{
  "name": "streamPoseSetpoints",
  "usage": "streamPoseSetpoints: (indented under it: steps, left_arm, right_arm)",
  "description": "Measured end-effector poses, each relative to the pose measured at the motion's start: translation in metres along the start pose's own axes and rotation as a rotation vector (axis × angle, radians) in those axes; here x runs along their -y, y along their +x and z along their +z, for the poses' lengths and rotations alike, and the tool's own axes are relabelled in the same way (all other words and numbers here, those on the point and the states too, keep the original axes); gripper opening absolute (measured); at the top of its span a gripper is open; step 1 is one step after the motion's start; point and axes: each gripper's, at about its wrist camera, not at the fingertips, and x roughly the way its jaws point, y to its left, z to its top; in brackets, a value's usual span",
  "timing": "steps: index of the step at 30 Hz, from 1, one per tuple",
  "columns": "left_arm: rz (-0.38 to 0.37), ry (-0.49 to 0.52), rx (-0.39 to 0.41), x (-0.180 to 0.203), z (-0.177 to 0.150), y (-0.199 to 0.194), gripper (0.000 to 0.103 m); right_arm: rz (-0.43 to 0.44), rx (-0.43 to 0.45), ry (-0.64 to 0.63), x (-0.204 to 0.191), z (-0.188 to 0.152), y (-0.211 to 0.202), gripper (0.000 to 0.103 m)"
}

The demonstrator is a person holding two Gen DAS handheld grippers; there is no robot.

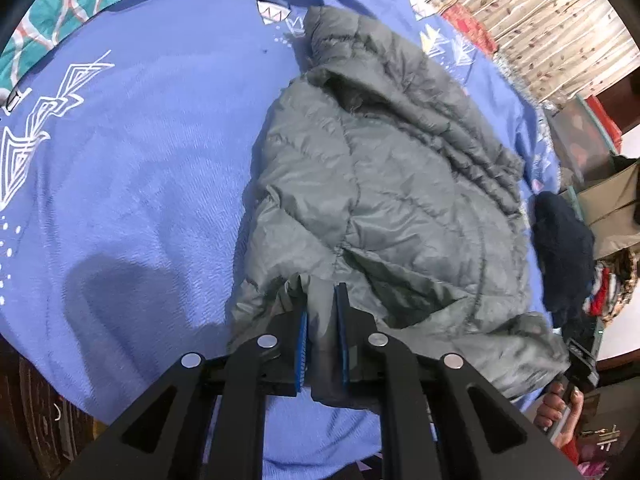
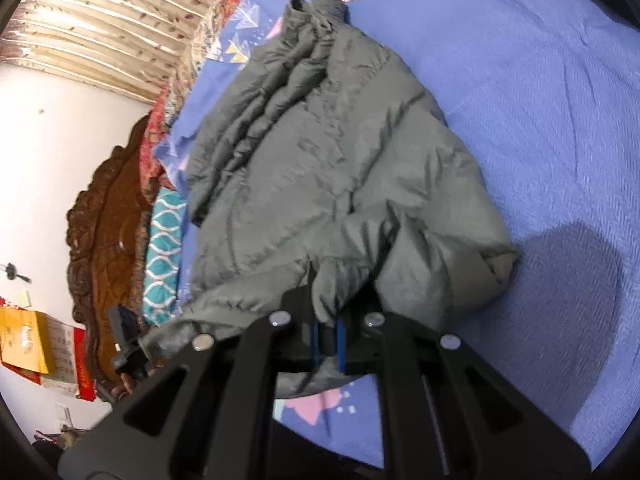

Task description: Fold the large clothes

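Note:
A grey quilted puffer jacket [image 1: 380, 184] lies bunched on a blue bedspread [image 1: 152, 152], its collar at the far end. My left gripper [image 1: 322, 292] is shut on a thick fold of the jacket's near hem, the fabric pinched between its blue pads. In the right wrist view the same jacket [image 2: 320, 152] spreads away from me, and my right gripper [image 2: 326, 320] is shut on a bunched fold of its near edge. The other gripper [image 2: 128, 344] shows at the jacket's left corner, and a hand on a gripper [image 1: 560, 404] appears at the right edge of the left wrist view.
The blue bedspread [image 2: 540, 120] carries white line patterns. A teal patterned cloth [image 1: 60, 20] lies at the far left. A dark knitted item [image 1: 564, 248] sits beside the jacket. A carved wooden headboard [image 2: 108, 232], floral curtains [image 2: 120, 24] and cluttered boxes [image 1: 600, 184] border the bed.

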Motion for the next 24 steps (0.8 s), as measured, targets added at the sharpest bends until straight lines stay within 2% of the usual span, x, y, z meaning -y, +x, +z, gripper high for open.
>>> streamPoseSetpoints:
  steps: [3, 4, 7, 10, 12, 13, 14, 15, 17, 22, 24]
  left_arm:
    - [-0.029, -0.017, -0.004, -0.001, 0.0, -0.01, 0.037]
    - [-0.031, -0.02, -0.009, 0.0, 0.0, -0.012, 0.037]
    - [-0.026, -0.024, -0.025, 0.002, -0.002, -0.013, 0.041]
    - [-0.027, -0.036, -0.052, 0.002, -0.009, -0.011, 0.047]
    - [-0.031, -0.044, -0.078, 0.002, -0.016, -0.008, 0.049]
    - [-0.032, -0.045, -0.09, 0.002, -0.019, -0.007, 0.05]
    - [-0.037, -0.046, -0.104, 0.003, -0.022, -0.006, 0.05]
    - [-0.049, -0.049, -0.113, 0.004, -0.024, -0.006, 0.046]
    - [-0.108, -0.05, -0.106, 0.009, -0.019, -0.014, 0.031]
    - [-0.24, -0.051, -0.001, 0.031, 0.034, -0.046, 0.027]
    - [-0.243, -0.027, 0.042, 0.046, 0.064, -0.052, 0.027]
  right_arm:
    - [0.025, -0.002, -0.022, -0.009, 0.0, -0.005, 0.008]
    - [0.029, -0.004, -0.024, -0.01, 0.0, -0.006, 0.011]
    - [0.041, -0.007, -0.023, -0.013, -0.003, -0.007, 0.033]
    - [0.024, -0.024, -0.057, -0.018, -0.006, -0.005, 0.035]
    - [0.022, -0.037, -0.071, -0.019, -0.007, -0.004, 0.034]
    - [0.008, -0.047, -0.081, -0.02, -0.007, -0.004, 0.015]
    - [0.004, -0.056, -0.083, -0.021, -0.007, -0.004, 0.006]
    - [0.009, -0.053, -0.08, -0.023, -0.005, -0.004, 0.006]
    - [0.037, -0.034, -0.089, -0.032, 0.004, -0.012, 0.005]
    - [0.11, 0.058, -0.154, -0.077, 0.06, -0.029, 0.005]
    - [0.128, 0.088, -0.158, -0.095, 0.093, -0.028, 0.005]
